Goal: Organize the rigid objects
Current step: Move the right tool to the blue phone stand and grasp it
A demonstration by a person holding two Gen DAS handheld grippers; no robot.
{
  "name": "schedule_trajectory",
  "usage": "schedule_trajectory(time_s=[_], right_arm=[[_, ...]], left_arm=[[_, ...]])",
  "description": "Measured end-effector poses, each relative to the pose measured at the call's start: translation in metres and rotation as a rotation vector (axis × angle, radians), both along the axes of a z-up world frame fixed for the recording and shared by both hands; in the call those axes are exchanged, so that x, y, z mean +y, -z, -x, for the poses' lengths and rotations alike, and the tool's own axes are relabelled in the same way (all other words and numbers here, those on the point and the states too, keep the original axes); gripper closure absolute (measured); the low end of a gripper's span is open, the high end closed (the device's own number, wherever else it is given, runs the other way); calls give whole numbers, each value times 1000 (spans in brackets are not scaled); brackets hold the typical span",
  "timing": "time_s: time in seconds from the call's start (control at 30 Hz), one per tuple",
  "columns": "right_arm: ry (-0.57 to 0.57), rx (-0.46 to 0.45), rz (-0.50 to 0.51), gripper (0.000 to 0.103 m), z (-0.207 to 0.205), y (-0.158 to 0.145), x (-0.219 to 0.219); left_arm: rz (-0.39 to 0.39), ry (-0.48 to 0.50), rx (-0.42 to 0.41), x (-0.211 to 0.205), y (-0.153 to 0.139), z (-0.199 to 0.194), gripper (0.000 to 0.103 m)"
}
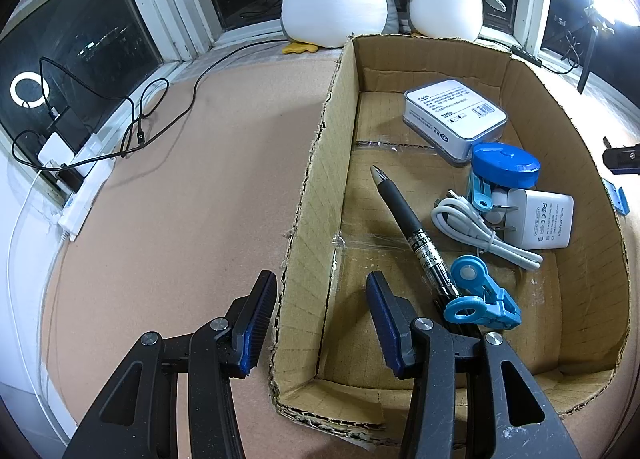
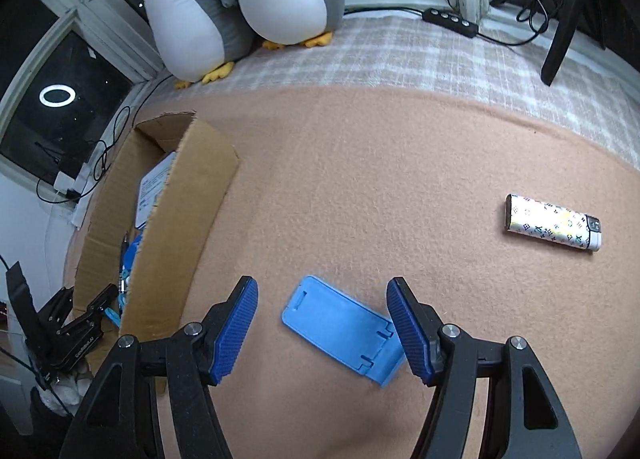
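Blue stand next, I reckon

Right claw [image 2: 322,329] open over the flat plastic stand [image 2: 340,333]; light, stiff, probably slippery — pinch its long edges.

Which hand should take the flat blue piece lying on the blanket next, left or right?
Right. The right tool hangs open directly over the blue plastic piece, one pad on each side. The left tool straddles the wall of the cardboard box, away from the piece.

pen [image 1: 412,231] lies in box [image 1: 320,163]
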State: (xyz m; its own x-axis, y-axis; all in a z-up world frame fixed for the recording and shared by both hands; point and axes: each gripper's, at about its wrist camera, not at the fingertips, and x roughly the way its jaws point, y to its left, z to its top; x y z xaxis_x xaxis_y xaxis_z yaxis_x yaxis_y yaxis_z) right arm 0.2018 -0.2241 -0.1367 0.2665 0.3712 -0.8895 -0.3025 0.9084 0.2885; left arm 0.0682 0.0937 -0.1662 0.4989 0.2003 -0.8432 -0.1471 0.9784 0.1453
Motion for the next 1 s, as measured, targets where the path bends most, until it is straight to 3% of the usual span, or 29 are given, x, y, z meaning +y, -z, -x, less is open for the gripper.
schedule_trajectory(time_s=[0.37,0.57,0.8,1.0], right_arm=[[-38,37,27,45,13,11,-1],[-108,-3,169,59,28,11,15],[-199,-71,344,62,37,15,39],[-205,-76,351,67,38,14,38]], left_arm=[[1,-1,-1,0,0,0,52],[2,-1,-1,0,0,0,52],[2,-2,-1,0,0,0,52],[3,-2,-1,0,0,0,52]])
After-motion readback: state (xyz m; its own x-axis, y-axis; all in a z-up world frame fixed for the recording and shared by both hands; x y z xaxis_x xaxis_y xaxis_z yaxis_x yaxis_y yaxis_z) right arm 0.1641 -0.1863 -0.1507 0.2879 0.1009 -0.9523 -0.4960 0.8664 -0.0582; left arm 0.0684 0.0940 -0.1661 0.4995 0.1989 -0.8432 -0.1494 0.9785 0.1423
